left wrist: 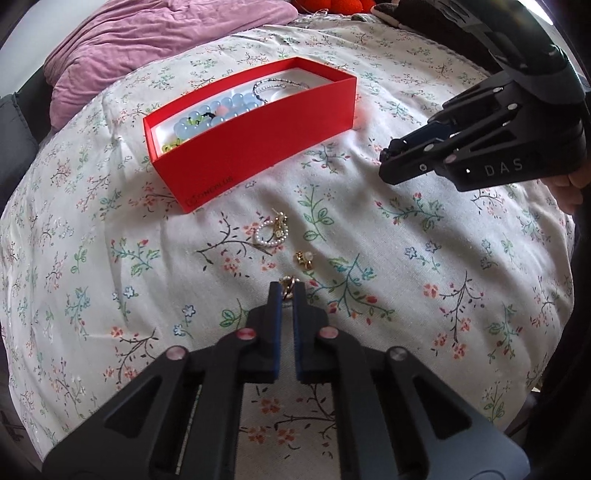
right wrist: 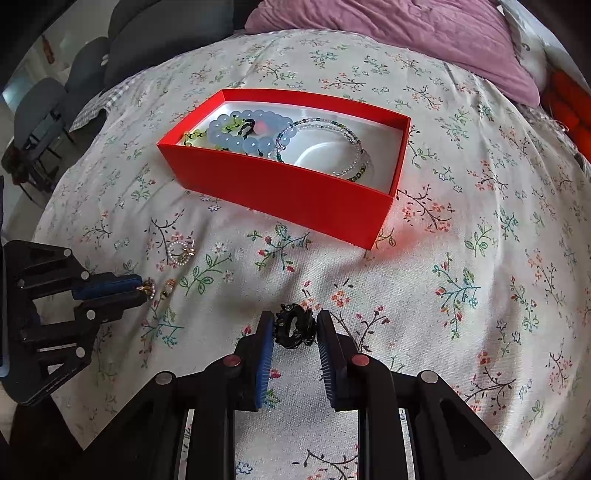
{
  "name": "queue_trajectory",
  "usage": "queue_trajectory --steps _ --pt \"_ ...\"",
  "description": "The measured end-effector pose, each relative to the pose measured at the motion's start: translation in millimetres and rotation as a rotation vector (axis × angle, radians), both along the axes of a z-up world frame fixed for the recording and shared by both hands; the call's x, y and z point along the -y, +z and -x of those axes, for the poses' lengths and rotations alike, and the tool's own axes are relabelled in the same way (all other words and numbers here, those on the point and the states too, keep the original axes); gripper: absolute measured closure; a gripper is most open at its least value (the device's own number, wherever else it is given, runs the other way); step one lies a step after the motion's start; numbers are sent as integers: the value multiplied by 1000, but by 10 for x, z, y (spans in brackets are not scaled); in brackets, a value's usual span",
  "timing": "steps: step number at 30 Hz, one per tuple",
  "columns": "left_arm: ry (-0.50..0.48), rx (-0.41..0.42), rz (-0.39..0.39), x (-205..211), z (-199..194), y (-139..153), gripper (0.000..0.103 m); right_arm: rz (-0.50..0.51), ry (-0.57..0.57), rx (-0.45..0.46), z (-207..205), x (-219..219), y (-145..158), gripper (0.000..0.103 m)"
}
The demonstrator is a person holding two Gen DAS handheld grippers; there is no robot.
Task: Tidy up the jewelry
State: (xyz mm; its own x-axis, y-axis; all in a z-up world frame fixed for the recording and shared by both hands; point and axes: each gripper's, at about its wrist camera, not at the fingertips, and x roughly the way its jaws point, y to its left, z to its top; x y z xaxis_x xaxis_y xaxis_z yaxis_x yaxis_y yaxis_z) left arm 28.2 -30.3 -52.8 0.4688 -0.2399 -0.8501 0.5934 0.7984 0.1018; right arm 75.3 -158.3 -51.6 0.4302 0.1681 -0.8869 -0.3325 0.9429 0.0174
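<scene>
My left gripper (left wrist: 287, 291) is shut on a small gold earring (left wrist: 288, 286) lying on the floral bedspread; the right wrist view shows the same grip from the side, left gripper (right wrist: 143, 289), earring (right wrist: 149, 287). Just beyond lie a second gold earring (left wrist: 304, 258) and a pearl hoop earring (left wrist: 269, 232). My right gripper (right wrist: 295, 323) is shut on a black ruffled ring-shaped piece (right wrist: 295, 328) just above the cloth. A red box (right wrist: 288, 192) farther back holds a pale blue bead bracelet (right wrist: 240, 133) and clear-and-green bead strands (right wrist: 332, 147).
The floral bedspread (left wrist: 406, 277) covers the whole work surface. A crumpled purple blanket (right wrist: 424, 33) lies behind the box. Grey chairs (right wrist: 40, 107) stand off the far left edge. Orange fabric (right wrist: 569, 110) shows at the far right.
</scene>
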Motion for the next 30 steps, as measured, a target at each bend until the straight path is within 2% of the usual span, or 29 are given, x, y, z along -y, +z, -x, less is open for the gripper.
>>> queue_trajectory --steps 10,18,23,26,30 --pt "75 -2 145 -169 -87 261 101 -59 -12 21 -1 104 147 80" --pt "160 9 171 -144 -242 436 101 -115 -16 73 8 111 435 80" --pt "208 28 187 -103 -351 565 101 -132 -23 102 -7 74 566 80" --pt "232 33 222 -101 -426 628 101 -138 -28 120 -11 55 635 80" --pt "259 62 222 -54 -512 695 101 -140 -40 136 -37 44 696 80"
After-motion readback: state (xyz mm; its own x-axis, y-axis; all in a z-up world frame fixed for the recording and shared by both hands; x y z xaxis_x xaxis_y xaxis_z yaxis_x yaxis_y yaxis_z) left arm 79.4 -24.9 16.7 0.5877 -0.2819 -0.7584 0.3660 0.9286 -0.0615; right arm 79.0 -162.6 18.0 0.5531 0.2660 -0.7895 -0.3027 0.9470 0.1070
